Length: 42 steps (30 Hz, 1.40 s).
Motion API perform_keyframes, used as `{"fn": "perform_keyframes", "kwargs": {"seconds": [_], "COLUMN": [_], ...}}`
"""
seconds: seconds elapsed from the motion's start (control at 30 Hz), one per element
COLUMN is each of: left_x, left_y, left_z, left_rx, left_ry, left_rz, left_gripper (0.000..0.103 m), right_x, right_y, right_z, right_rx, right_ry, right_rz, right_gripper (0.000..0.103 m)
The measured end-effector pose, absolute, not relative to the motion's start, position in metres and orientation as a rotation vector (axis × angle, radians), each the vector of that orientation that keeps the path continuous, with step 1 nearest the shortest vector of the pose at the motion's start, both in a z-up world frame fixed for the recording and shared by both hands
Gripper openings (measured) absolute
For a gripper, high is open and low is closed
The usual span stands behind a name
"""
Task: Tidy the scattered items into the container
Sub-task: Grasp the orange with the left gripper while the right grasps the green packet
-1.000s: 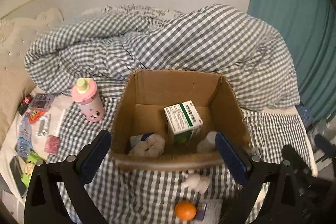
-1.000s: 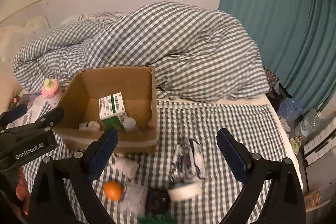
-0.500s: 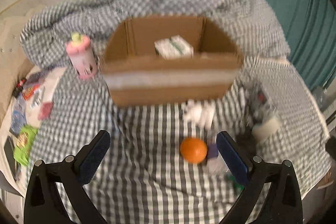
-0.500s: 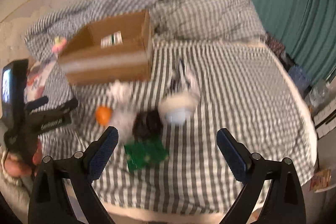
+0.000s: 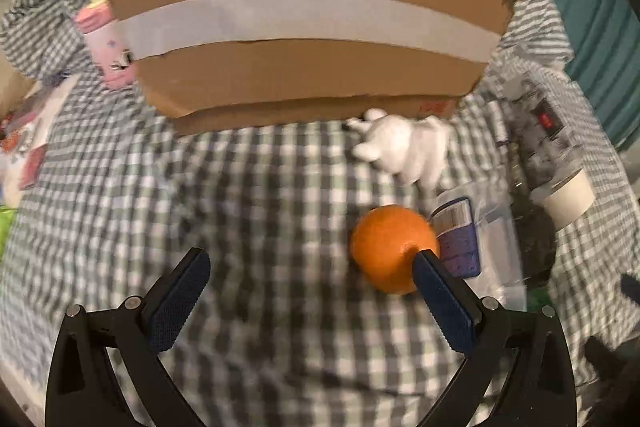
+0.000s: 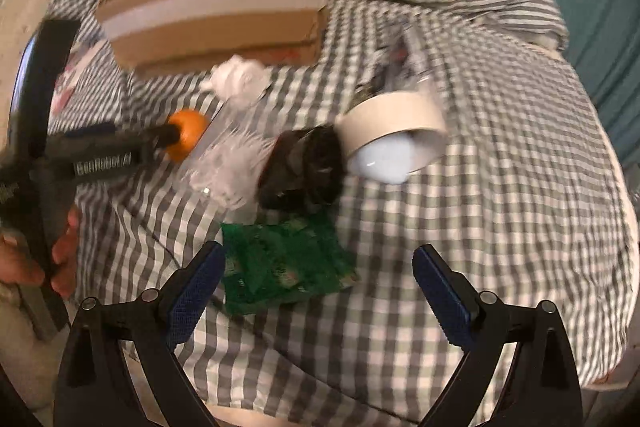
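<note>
Both wrist cameras look down close over the bed (image 5: 280, 187), sharing the orange (image 5: 390, 247) and cardboard box (image 6: 216, 7) at 12 o'clock.

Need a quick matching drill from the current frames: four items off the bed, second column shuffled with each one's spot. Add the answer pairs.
Things
1. orange
2. white toy
3. tape roll
4. green packet

Places
A. just in front of the cardboard box, near its right corner
B. nearest the open right gripper, beside its left fingertip
C. leaning against a black object, with a pale blue thing in its hole
D. by the right fingertip of the open left gripper

Pairs: 1-D, 2-A, 3-C, 4-B
</note>
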<state>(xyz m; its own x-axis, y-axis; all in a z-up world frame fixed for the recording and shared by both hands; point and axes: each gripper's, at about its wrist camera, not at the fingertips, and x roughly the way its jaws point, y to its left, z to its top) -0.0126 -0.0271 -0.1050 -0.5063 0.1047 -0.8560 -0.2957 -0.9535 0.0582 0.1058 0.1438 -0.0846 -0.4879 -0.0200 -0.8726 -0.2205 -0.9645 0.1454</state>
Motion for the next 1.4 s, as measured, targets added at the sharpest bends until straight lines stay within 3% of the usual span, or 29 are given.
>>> {"fn": "perform_keyframes", "kwargs": {"seconds": [0.7,0.77,0.87,0.93,0.97,1.0,1.03,1.4], "left_x": [-0.056,-0.061,-0.06,-0.054,-0.05,-0.046,-0.041,-0.015], "left_y": [-0.01,-0.009,-0.004,0.0,0.002,0.005,0.008,0.006], "left_z": [-0.136,-0.138,-0.139,-0.135,-0.134,-0.134,-0.133,-0.129], "left_rx": [-1.53,-1.546,-1.551,-1.532,-1.521,-1.501,-1.484,-1.474], "left_ry": [0.168,0.175,0.222,0.236,0.247,0.267,0.297,0.509], "left_rz": [2.43,2.431,2.416,2.39,2.378,2.364,2.361,2.419], "left_gripper": [0.103,0.103,0.097,0.077,0.071,0.058,0.057,0.057], "right_x": [0.074,0.074,0.077,0.08,0.082,0.084,0.086,0.108], "right_y": [0.124,0.123,0.123,0.13,0.134,0.137,0.138,0.152], "right_z": [-0.137,-0.138,-0.136,-0.132,-0.131,-0.131,-0.131,-0.089], "right_rx": [-1.68,-1.679,-1.686,-1.676,-1.676,-1.681,-1.68,-1.564], "right_ry": [0.359,0.351,0.299,0.341,0.375,0.403,0.409,0.49], "right_rz": [2.549,2.523,2.502,2.497,2.494,2.489,2.487,2.528], "right_gripper": [0.094,0.072,0.054,0.04,0.038,0.036,0.033,0.032]}}
